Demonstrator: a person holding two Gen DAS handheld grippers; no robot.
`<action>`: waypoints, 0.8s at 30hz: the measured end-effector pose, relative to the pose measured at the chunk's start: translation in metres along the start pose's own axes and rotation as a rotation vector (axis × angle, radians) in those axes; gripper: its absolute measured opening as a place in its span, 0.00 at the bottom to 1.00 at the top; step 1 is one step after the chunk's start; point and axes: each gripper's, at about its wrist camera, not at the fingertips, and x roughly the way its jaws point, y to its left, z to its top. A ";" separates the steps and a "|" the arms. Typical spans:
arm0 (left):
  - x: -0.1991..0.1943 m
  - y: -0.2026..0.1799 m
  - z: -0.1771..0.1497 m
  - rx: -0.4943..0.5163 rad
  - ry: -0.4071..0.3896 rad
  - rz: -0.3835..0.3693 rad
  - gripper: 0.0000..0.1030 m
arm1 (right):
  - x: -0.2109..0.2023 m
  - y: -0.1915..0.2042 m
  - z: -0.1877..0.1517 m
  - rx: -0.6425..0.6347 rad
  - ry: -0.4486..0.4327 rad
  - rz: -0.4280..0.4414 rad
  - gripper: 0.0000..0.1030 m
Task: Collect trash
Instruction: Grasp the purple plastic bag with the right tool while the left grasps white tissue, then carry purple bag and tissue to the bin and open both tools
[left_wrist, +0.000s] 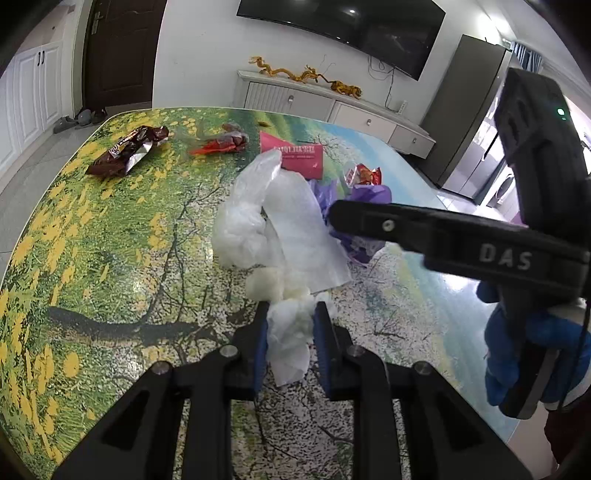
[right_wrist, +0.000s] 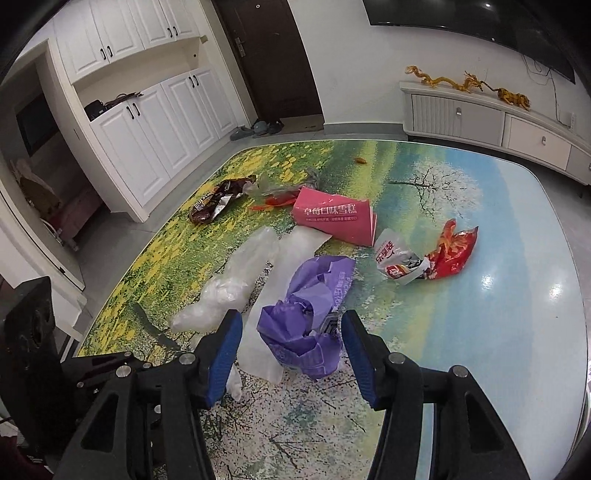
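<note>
**Blue pads on white plastic, purple bag between the other pair**

Blue-padded fingers of the left hand-held gripper (left_wrist: 290, 332) pinch a crumpled white plastic scrap (left_wrist: 286, 343) low over the counter (left_wrist: 110, 258), pitched steeply down. Just ahead lies a clear plastic bag (left_wrist: 255, 221). Beyond that sit a pink carton (left_wrist: 295, 157) with unreadable print, a red-orange wrapper (left_wrist: 221, 142) and, far left, a brown foil wrapper (left_wrist: 127, 151).

From the right, the right hand-held gripper (right_wrist: 291, 350) reaches in, its side lettered "DAS", held by a blue-gloved hand (left_wrist: 532, 350). Its jaws stand spread around a crumpled purple bag (right_wrist: 306, 314), pads not touching it. Ahead of it the carton shows Chinese writing; to its right lies a red-and-white snack packet (right_wrist: 424, 258).
</note>
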 end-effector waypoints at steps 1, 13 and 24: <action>0.000 0.000 0.000 -0.002 -0.001 -0.003 0.21 | 0.003 -0.001 0.000 0.001 0.004 -0.006 0.52; -0.004 0.000 -0.002 -0.014 -0.005 0.001 0.21 | -0.012 -0.019 -0.016 0.034 -0.014 0.004 0.36; -0.032 -0.022 0.004 0.051 -0.043 0.062 0.17 | -0.082 -0.051 -0.054 0.073 -0.094 -0.029 0.35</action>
